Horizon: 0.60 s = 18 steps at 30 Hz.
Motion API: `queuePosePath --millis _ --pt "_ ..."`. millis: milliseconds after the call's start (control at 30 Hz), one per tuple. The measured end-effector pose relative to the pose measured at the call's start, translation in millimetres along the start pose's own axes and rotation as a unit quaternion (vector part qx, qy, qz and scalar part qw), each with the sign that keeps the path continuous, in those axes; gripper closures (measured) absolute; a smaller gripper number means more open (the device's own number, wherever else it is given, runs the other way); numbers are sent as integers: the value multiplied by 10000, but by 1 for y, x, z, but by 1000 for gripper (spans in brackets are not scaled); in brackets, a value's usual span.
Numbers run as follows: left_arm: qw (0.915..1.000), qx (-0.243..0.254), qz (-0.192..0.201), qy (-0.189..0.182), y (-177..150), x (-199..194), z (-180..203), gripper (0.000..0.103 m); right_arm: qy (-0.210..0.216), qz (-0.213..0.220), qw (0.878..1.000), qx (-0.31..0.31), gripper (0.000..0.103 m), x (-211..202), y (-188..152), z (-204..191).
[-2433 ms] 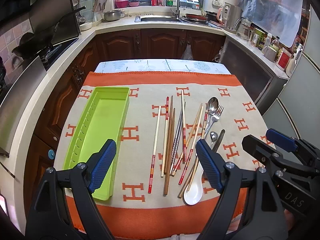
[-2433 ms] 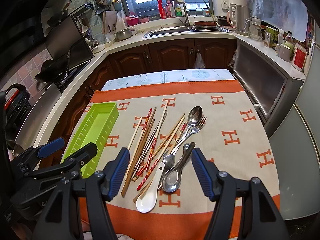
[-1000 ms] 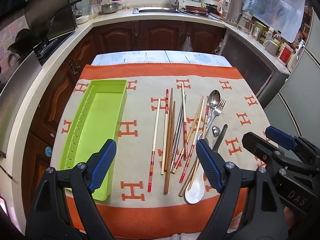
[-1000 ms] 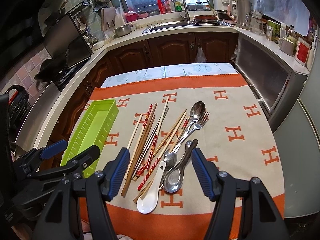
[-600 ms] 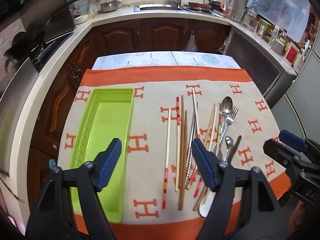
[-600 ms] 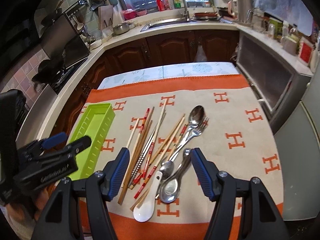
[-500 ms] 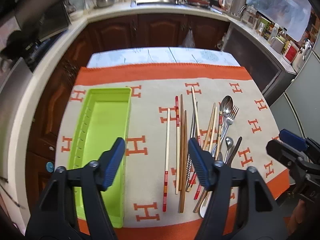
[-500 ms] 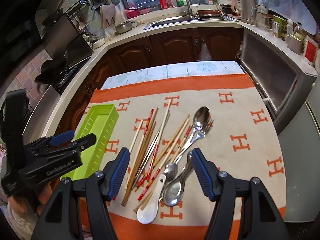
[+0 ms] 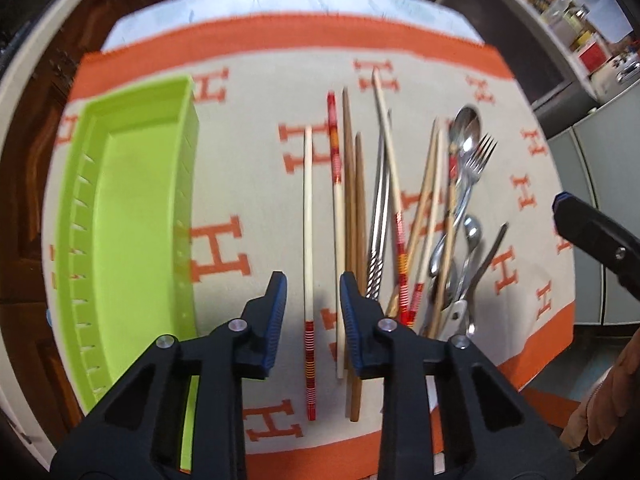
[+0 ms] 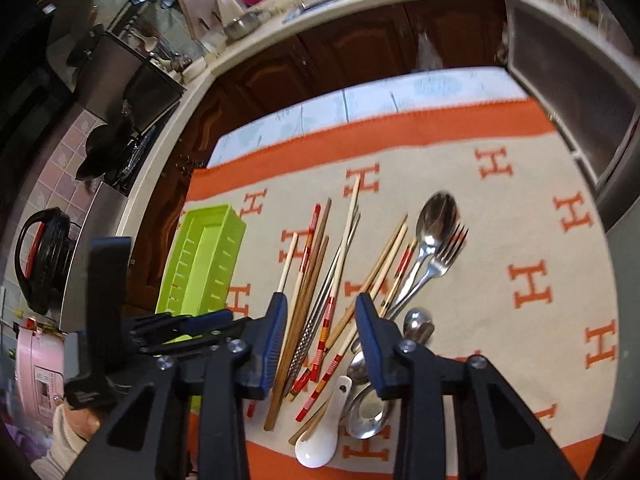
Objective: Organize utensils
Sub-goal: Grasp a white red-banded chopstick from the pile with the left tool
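While I am hovering the left tool (image 9: 312, 308) over the pale chopstick (image 9: 307, 216), its fingers are straddling the stick, partly open and gripping nothing. The right tool (image 10: 320, 320) is hanging half open and empty above the pile of chopsticks (image 10: 320, 280). The green tray (image 9: 128, 216) is lying beside them on the tabletop. I judge the chopstick light, stiff and slippery, so I am aiming at its striped end.
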<state>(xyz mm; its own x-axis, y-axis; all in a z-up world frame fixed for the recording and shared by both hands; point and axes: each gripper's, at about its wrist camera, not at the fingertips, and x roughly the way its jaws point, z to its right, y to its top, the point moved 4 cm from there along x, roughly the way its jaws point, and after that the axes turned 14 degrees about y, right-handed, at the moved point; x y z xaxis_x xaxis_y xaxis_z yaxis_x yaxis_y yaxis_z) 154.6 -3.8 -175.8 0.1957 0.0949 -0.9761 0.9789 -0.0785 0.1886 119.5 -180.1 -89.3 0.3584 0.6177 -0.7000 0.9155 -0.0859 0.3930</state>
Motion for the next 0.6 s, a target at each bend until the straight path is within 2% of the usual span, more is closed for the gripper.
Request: queuePosePath --millis 233,400,600 --pt "9985 23 -536 53 -6 42 7 84 62 -247 9996 152 69 18 -10 10" --pt "9981 25 -608 82 -5 58 13 84 81 -362 9992 163 69 24 -13 11" --pt "9980 114 -593 193 -6 57 17 85 96 -471 9987 166 69 32 -15 11"
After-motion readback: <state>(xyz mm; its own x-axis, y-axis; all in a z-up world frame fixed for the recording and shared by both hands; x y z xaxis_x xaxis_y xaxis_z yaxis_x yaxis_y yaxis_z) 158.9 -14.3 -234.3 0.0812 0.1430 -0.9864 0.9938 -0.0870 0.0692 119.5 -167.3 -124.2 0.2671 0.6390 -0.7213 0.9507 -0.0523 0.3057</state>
